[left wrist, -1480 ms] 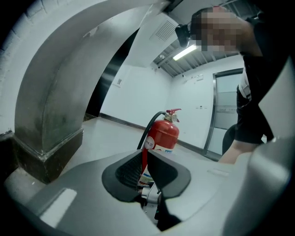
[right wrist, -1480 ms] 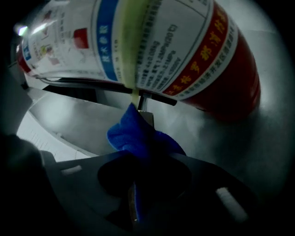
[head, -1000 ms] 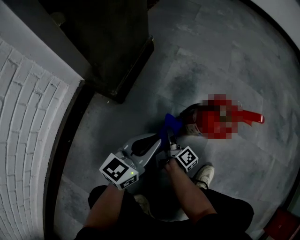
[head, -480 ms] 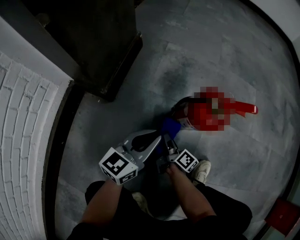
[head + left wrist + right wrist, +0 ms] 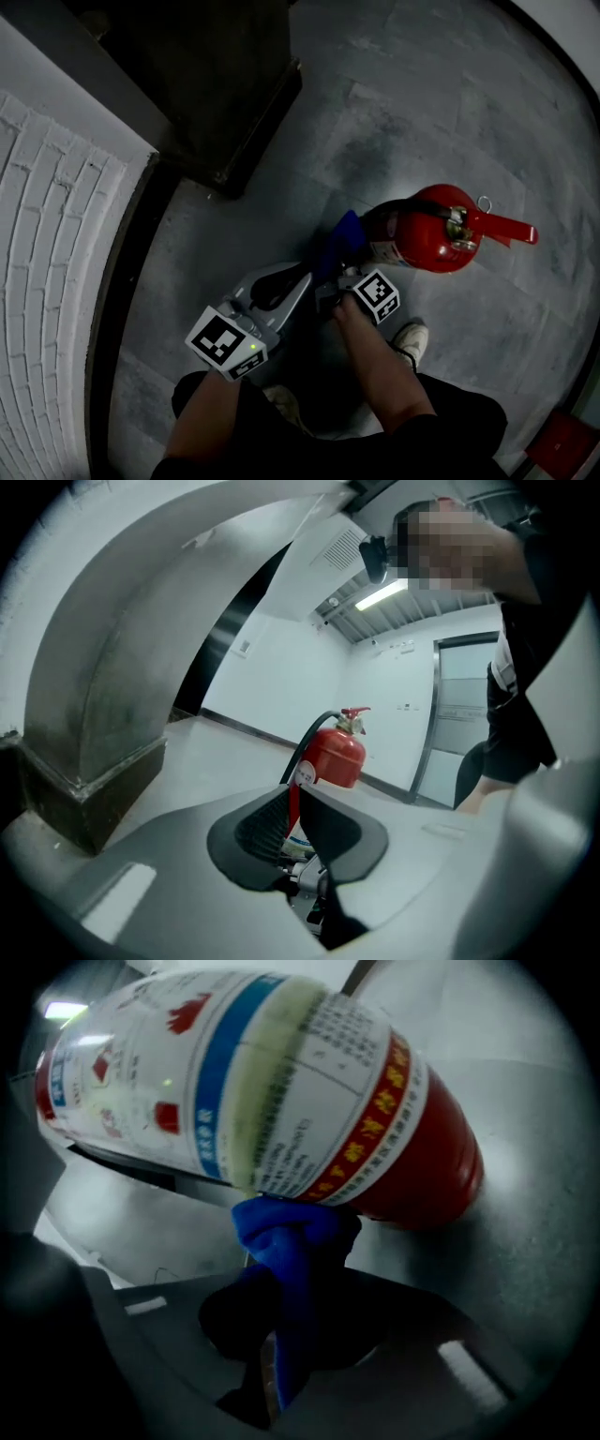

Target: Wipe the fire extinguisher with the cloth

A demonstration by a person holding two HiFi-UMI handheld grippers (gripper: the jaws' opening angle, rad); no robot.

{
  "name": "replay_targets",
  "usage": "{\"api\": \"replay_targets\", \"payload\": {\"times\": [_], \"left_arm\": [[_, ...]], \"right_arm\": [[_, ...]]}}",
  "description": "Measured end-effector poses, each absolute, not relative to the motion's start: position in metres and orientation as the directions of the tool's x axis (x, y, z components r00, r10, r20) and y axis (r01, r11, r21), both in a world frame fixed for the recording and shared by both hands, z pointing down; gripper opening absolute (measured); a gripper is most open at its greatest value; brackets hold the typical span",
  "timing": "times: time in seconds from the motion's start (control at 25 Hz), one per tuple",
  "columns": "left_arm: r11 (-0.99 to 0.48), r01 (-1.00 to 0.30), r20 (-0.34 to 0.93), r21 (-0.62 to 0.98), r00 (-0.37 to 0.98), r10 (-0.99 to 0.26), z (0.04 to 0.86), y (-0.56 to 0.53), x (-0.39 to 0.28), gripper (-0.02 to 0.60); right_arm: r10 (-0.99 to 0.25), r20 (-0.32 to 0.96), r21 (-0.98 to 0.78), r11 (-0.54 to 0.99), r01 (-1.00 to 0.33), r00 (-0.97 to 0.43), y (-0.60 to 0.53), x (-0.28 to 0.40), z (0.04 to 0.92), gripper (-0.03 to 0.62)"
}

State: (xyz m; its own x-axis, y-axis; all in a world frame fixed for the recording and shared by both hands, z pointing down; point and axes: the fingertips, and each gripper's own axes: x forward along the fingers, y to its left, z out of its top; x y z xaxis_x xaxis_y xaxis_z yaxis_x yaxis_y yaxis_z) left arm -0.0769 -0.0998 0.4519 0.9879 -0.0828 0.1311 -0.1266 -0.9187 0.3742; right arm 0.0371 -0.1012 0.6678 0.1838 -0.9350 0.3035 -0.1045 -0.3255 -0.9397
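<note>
Wipe contact: blue cloth point(image 5: 291, 1232) pressed against label of red fire extinguisher point(image 5: 427, 239).
Right gripper point(image 5: 281, 1354) clamped on blue cloth; left gripper point(image 5: 298, 832) just left, jaws nearly together, empty.

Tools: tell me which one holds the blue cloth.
The right tool: its jaws clamp the blue cloth, pressed against the fire extinguisher. The left tool holds nothing, its jaws nearly together.

Head view steeply down onto floor point(image 5: 450, 112), left gripper view low, facing fire extinguisher point(image 5: 333, 757) from nearby, right gripper view close against its label point(image 5: 281, 1082), extinguisher shared by all.
</note>
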Motion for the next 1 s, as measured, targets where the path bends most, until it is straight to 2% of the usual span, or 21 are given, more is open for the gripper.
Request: {"api": "replay_targets", "payload": {"times": [0.16, 0.4, 0.56, 0.64, 0.8, 0.92, 1.0], "left_arm": [[-0.91, -0.153, 0.127, 0.385, 0.986, -0.112, 0.449, -0.106, -0.085, 0.032], [-0.924, -0.153, 0.169, 0.35, 0.981, -0.099, 0.458, -0.102, -0.093, 0.032], [-0.916, -0.169, 0.173, 0.363, 0.979, -0.112, 0.459, -0.105, -0.098, 0.032], [-0.915, -0.16, 0.164, 0.369, 0.981, -0.105, 0.459, -0.106, -0.097, 0.032], [-0.911, -0.139, 0.151, 0.387, 0.985, -0.086, 0.463, -0.106, -0.092, 0.032], [-0.908, -0.114, 0.142, 0.403, 0.988, -0.061, 0.467, -0.105, -0.082, 0.032], [-0.906, -0.089, 0.133, 0.413, 0.99, -0.037, 0.469, -0.102, -0.072, 0.032]], "right_arm": [[-0.906, 0.33, -0.938, -0.347, -0.02, 0.263, -0.095, 0.056, 0.687, 0.061], [-0.857, 0.446, -0.895, -0.433, 0.11, 0.259, -0.089, 0.054, 0.725, 0.061], [-0.856, 0.458, -0.888, -0.454, 0.078, 0.24, -0.081, 0.052, 0.735, 0.061], [-0.87, 0.455, -0.887, -0.461, 0.018, 0.188, -0.084, 0.049, 0.733, 0.061], [-0.892, 0.452, -0.873, -0.445, -0.198, 0.011, -0.092, 0.026, 0.718, 0.061], [-0.897, 0.42, -0.857, -0.343, -0.385, -0.136, -0.094, -0.002, 0.696, 0.061], [-0.889, 0.381, -0.842, -0.22, -0.492, -0.254, -0.092, -0.022, 0.678, 0.061]]}}
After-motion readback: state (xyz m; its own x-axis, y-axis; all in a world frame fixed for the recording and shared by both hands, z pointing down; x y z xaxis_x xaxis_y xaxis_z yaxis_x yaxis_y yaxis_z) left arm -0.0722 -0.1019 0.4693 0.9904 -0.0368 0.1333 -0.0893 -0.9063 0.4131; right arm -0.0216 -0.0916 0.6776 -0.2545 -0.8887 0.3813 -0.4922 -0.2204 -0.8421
